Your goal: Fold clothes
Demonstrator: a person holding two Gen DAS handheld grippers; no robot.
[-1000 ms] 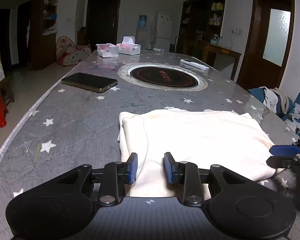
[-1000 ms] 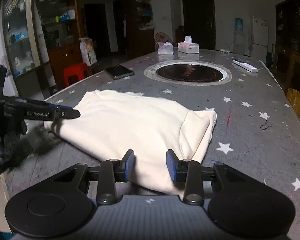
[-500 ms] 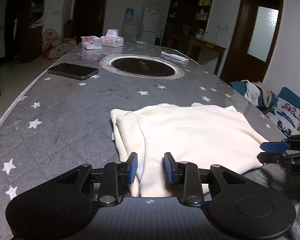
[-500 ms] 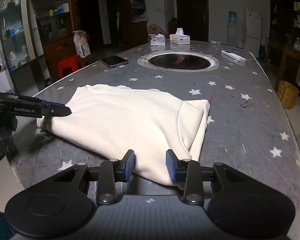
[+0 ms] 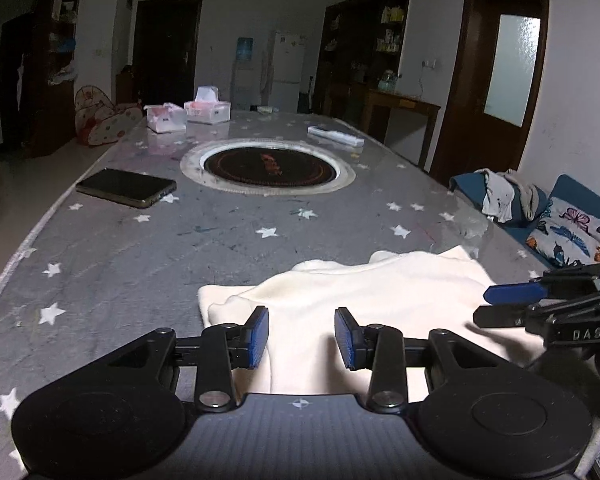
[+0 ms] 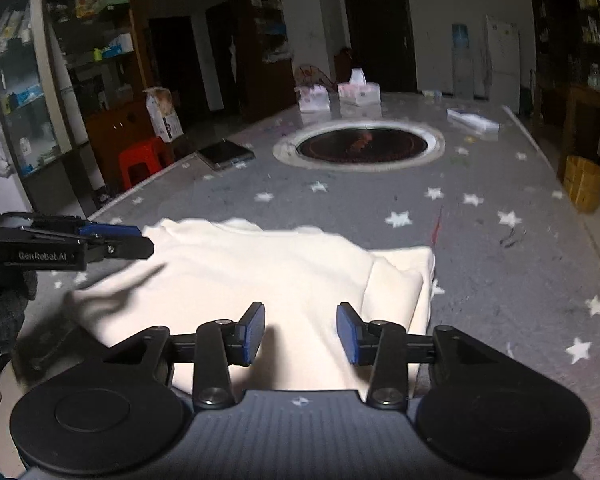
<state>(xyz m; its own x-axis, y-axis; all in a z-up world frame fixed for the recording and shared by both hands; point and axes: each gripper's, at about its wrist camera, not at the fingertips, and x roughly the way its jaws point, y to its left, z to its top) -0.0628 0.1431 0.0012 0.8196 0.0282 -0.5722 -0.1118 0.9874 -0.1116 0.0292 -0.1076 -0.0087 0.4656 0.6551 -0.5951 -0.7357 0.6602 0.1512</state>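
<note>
While both sets of jaws are opening, the left gripper [image 5: 301, 336] and right gripper [image 6: 301, 331] hang over the near edge of the folded cream garment [image 6: 260, 276], pads apart, gripping nothing. Garment lies flat on the star-patterned table [image 5: 140, 248].

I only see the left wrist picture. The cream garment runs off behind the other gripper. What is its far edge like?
Observer: In the right wrist view the cream garment ends in a folded-over strip, flat on the table.
Visitor: Is that gripper holding it?
Observer: No. The right gripper hangs over the cloth, jaws opening, pads clear of it.
Visitor: Anything on the floor there?
Observer: A yellowish basket stands beside the table.
</note>
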